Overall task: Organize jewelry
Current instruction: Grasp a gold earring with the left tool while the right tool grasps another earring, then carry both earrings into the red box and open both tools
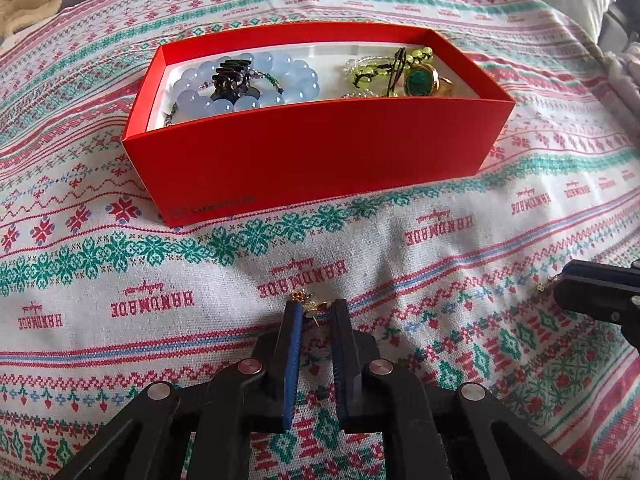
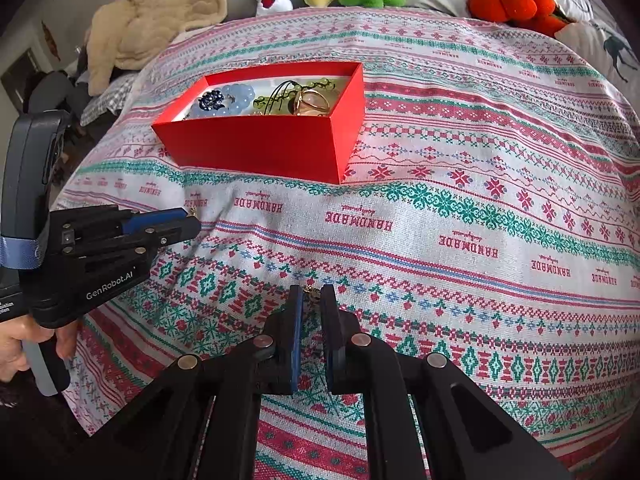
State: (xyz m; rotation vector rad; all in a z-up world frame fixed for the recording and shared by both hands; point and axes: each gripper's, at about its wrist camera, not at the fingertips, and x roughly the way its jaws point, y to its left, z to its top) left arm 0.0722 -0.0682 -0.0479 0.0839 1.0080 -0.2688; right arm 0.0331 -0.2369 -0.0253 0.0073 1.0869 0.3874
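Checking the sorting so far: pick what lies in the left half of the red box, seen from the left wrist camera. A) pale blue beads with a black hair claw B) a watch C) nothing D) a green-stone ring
A: pale blue beads with a black claw on them fill the left half of the box; the green ring lies in the right half.

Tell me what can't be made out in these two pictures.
- Earring in the left gripper: too small to tell its shape, left wrist view.
- Trinket in the right gripper: too small, right wrist view.
- Red box floor: covered by beads.
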